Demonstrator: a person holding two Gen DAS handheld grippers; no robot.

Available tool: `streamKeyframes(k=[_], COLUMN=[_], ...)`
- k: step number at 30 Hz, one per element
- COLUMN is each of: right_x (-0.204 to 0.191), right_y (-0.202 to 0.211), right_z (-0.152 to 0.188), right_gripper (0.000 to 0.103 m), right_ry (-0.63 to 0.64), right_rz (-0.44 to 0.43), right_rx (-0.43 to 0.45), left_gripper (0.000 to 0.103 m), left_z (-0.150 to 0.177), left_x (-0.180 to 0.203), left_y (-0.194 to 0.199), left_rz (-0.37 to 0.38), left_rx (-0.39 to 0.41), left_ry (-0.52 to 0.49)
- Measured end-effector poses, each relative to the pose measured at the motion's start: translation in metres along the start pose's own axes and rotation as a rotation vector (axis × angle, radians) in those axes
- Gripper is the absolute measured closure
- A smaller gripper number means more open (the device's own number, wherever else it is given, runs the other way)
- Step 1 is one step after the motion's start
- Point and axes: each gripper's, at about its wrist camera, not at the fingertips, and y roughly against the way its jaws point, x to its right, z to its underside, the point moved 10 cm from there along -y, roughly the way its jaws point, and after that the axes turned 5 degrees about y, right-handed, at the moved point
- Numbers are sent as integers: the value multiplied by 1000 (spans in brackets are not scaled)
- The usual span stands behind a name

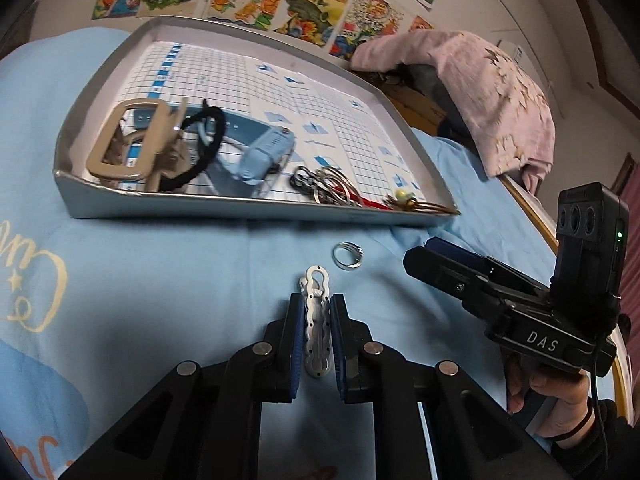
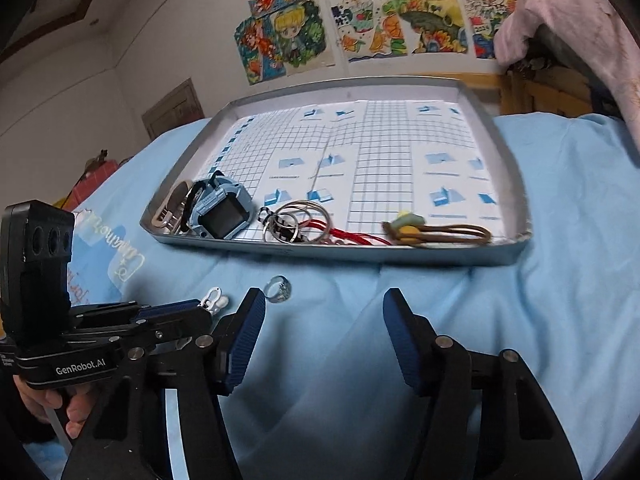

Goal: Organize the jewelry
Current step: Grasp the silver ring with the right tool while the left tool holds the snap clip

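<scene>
My left gripper (image 1: 316, 302) is shut on a white wavy hair clip (image 1: 317, 320), whose looped end sticks out past the fingertips over the blue sheet. A silver ring (image 1: 347, 255) lies on the sheet just beyond it, short of the grey tray (image 1: 256, 206). In the right wrist view my right gripper (image 2: 324, 306) stands open with only sheet between its pads. The ring (image 2: 279, 289) sits just past its left fingertip (image 2: 254, 308). The left gripper (image 2: 200, 309) with the clip (image 2: 214, 299) is close on the left. The tray (image 2: 340, 254) holds several pieces.
In the tray lie a beige buckle clip (image 1: 128, 144), a black hair tie (image 1: 208, 140), a blue watch (image 1: 264, 156), key rings (image 1: 320, 188) with a red cord, and a brown band with a yellow charm (image 2: 408, 226). A pink garment (image 1: 480, 92) hangs at the bed's far right.
</scene>
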Motion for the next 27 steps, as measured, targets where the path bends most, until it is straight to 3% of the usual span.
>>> streamKeyframes(k=[9,17,22,27], right_x=[-25,-35,-40,-47], right_y=[-24,-34,-38,-41], right_z=[-1,-3,-4,-3], right_gripper=[60,62,70,86], right_ry=[79,117,121,157], right_rz=[-16,9,14,18], right_rx=[-68,-101,-112,-121], left_gripper=[90,90,90,90], left_z=[-10,-9,-9,-7], left_x=[-21,-37,-39,-39], left_y=[6,12,12,11], left_rz=[-29,-25,-20,-13], left_rx=[56,109,116,118], left_ry=[64,128,134,141])
